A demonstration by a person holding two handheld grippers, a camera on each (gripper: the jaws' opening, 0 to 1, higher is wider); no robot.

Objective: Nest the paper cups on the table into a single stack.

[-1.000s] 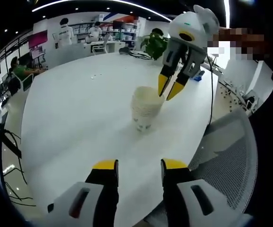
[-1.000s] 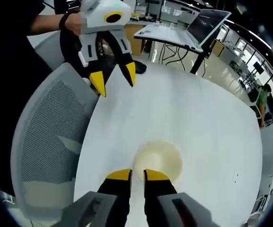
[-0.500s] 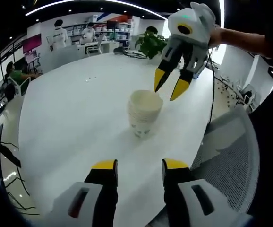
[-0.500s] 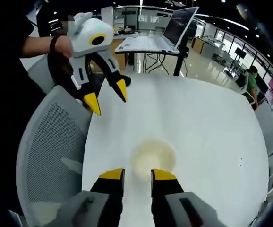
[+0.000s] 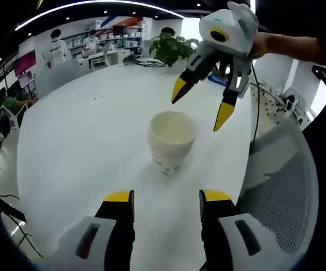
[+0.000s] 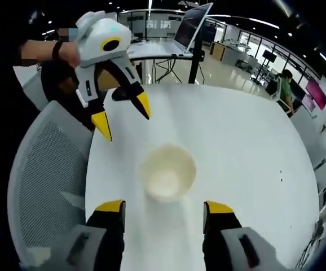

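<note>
— Stack of paper cups (image 5: 171,141) upright on the white round table (image 5: 84,141), roughly mid-way between the two grippers, touched by neither. Looks finished as a single nest; no stray cup visible on the tabletop.

— Agreed. Right gripper (image 5: 201,104) spread wide, hanging above and just beyond the rim in the left gripper view; nothing between its yellow tips. Left gripper (image 6: 122,115) likewise gaping, nothing held, off to the chair side of the stack in the right gripper view.

— So where is the risk?

— Mostly a clip on the way out — a yellow tip catching the top rim and tipping the whole column. Light paper, narrow base, tall for its footprint: probably easy to knock over.

— And the edge?

— Stack not far from the table side nearest the mesh office chair (image 6: 44,186); a topple that way could send cups rolling off.

— Seating?

— Cannot tell whether the top cup sits fully down — a crooked nest would lean.
</note>
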